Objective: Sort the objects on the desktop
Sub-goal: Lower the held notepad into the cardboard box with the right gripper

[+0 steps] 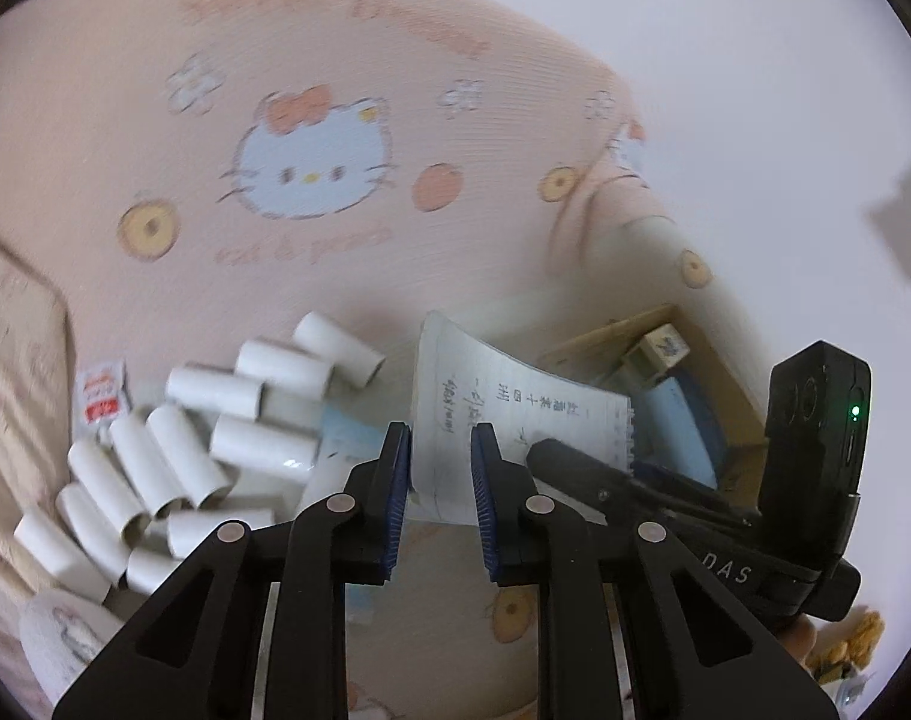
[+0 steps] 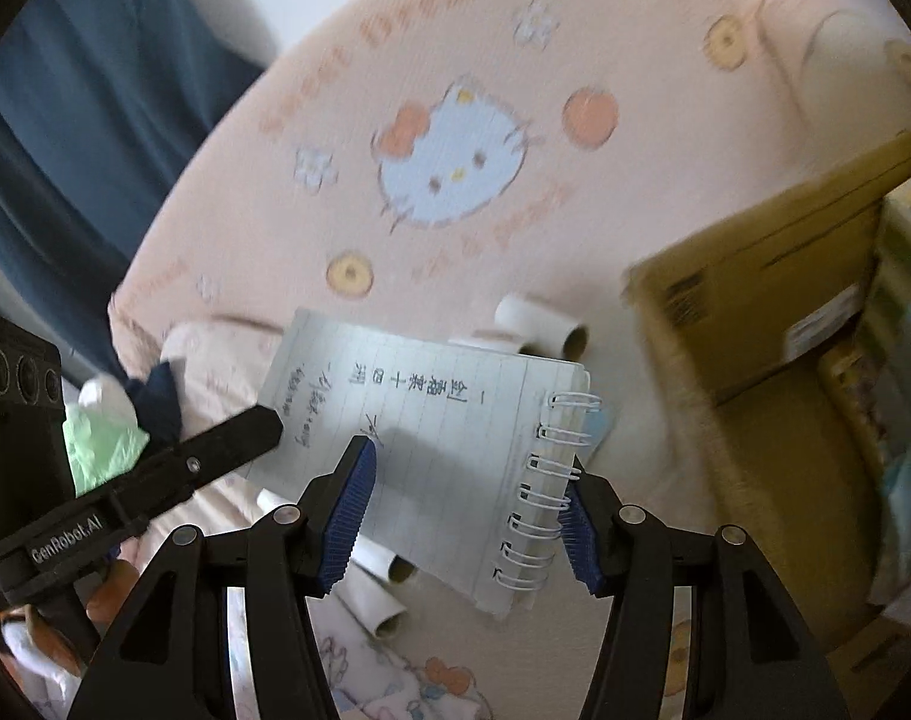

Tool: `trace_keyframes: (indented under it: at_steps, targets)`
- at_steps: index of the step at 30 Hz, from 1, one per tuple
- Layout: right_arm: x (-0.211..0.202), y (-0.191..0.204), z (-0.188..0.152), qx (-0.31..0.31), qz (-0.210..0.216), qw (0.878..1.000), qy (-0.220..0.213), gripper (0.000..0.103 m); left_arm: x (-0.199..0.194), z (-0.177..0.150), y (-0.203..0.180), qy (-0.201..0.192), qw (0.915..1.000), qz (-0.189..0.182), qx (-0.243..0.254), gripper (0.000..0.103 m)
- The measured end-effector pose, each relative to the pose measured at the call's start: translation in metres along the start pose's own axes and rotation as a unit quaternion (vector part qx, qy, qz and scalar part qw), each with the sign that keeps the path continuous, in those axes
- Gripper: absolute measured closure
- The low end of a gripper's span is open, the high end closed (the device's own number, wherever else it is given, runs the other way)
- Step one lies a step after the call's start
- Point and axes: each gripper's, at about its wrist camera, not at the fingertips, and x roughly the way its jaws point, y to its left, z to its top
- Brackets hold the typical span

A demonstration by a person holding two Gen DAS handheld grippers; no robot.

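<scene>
1. A spiral-bound notepad is being held clear of the pink cartoon-cat cloth, above the scattered white paper tubes.
2. The right gripper is being kept part-way closed across the notepad's width: one blue pad is pressing on the written page, the other at the white wire coil along the 3 o'clock edge.
3. The left gripper is being kept narrowly closed on the opposite, unbound edge; in the left wrist view the sheet is standing between its two blue pads, apparently pinched.
4. The notepad's long axis is running from 6 to 12 o'clock in the right wrist view, along the fingers.
5. An open cardboard box is lying at about 2 o'clock from the right gripper, nearer that hand than the left; it is being judged the likely destination, so carrying would be led by the right.
</scene>
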Motion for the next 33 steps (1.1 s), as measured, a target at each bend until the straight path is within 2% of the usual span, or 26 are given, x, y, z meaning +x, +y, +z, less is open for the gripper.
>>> trace_keyframes:
  at_steps: [3, 7, 12, 19, 26, 33]
  targets:
    - [-0.019, -0.013, 0.01, 0.005, -0.004, 1.0, -0.029, 0.048, 0.007, 0.008, -0.016, -0.003, 0.9999, -0.016, 0.001, 0.081]
    - [-0.034, -0.036, 0.014, 0.017, -0.016, 0.999, -0.048, 0.048, 0.024, 0.017, -0.041, 0.009, 0.9991, -0.041, 0.004, 0.081]
    - [-0.059, -0.072, 0.016, 0.037, -0.039, 0.996, -0.075, 0.048, 0.047, 0.026, -0.084, 0.023, 0.9972, -0.054, 0.048, 0.081]
    - [-0.078, -0.122, 0.007, 0.065, -0.072, 0.991, -0.095, 0.048, 0.085, 0.036, -0.132, 0.049, 0.9921, -0.1, 0.058, 0.081]
    - [-0.1, -0.163, 0.002, 0.073, -0.128, 0.983, -0.106, 0.048, 0.125, 0.037, -0.178, 0.075, 0.9863, -0.122, 0.082, 0.081]
    - [-0.117, -0.202, -0.004, 0.102, -0.162, 0.976, -0.101, 0.048, 0.167, 0.037, -0.202, 0.121, 0.9786, -0.152, 0.066, 0.081]
